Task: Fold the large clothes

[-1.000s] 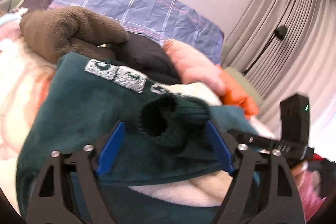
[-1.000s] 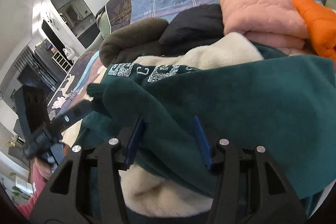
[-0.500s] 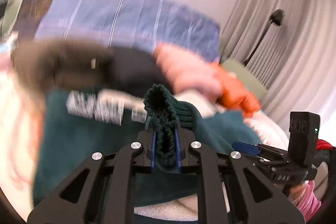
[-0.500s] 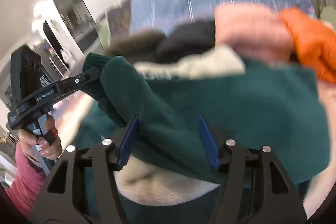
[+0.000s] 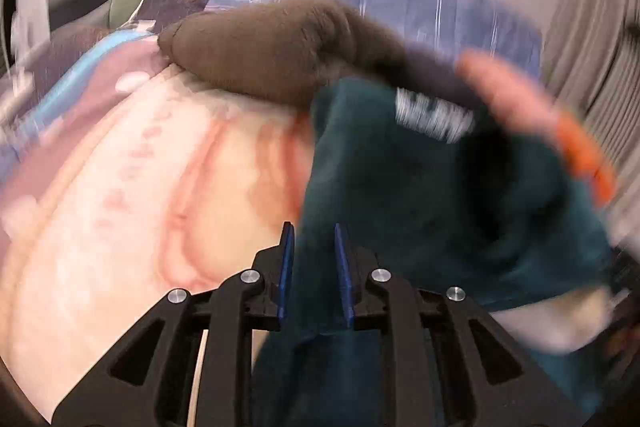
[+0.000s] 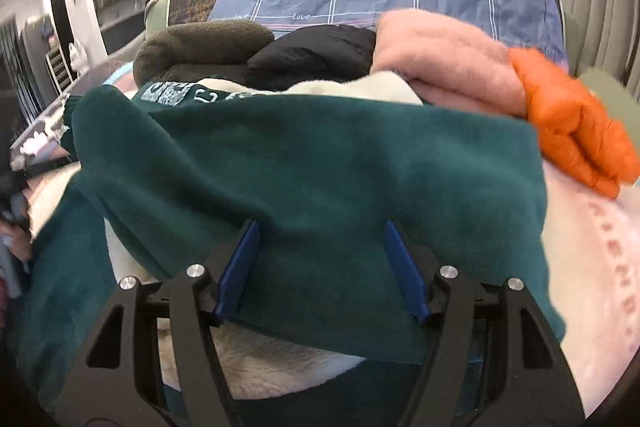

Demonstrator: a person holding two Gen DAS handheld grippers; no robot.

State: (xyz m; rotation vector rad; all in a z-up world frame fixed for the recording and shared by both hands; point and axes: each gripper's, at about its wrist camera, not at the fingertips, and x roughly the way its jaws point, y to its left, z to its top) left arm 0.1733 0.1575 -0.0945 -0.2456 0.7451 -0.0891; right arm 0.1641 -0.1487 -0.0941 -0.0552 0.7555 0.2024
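Since a second ago the left gripper (image 5: 311, 269) has closed from wide open onto the sleeve of the dark green fleece sweatshirt (image 5: 432, 195) and swung left, so more of the pale pink quilted bedspread (image 5: 132, 195) shows. Its blue pads now stand narrowly apart with green fabric pinched between them. The right gripper (image 6: 322, 269) has barely shifted: its jaws gape wide, and a thick fold of the same sweatshirt (image 6: 320, 163) lies draped across the gap; whether the pads (image 6: 402, 267) press it cannot be told.

The left view is smeared by motion, so the white lettering on the sweatshirt is unreadable there, and the cuff is hidden. The sweatshirt's cream fleecy lining (image 6: 276, 363) peeks out beneath the fold. The garment lies on the bed in front of a row of folded clothes: a brown plush piece (image 6: 200, 47), a black one (image 6: 316, 51), a fluffy pink one (image 6: 444, 67) and an orange puffy quilted jacket (image 6: 572, 131).
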